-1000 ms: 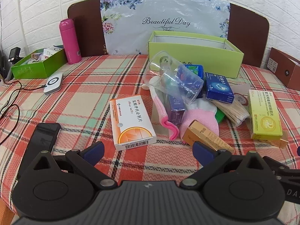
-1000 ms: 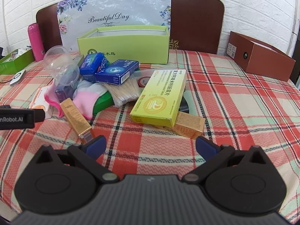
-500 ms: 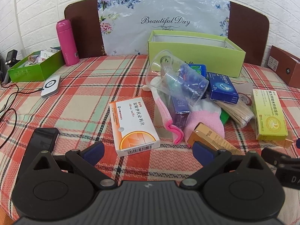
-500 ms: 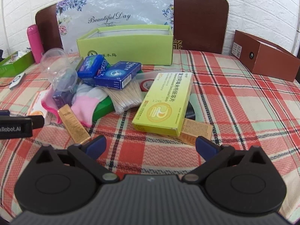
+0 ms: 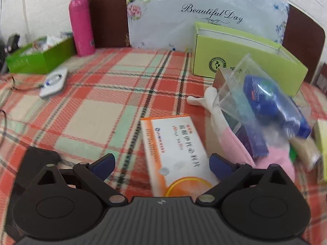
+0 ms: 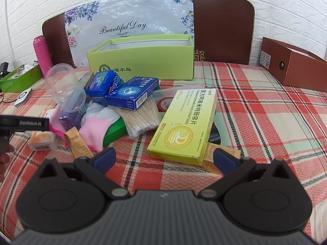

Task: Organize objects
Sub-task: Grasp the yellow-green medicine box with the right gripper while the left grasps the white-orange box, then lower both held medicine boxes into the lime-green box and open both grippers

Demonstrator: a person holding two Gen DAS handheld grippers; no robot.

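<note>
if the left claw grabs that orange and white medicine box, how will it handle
The orange and white medicine box looks like thin cardboard, so probably light but crushable under a hard squeeze. It lies flat between the open left claw fingers on the plaid cloth, so it likely won't roll, though it may slide if nudged.

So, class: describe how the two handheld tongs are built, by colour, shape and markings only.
Both the left tongs and right tongs share a ribbed dark-grey body, two round black discs, black linkage arms with silver pivots, and blue fingertip pads. A black side bar carries white lettering.
</note>
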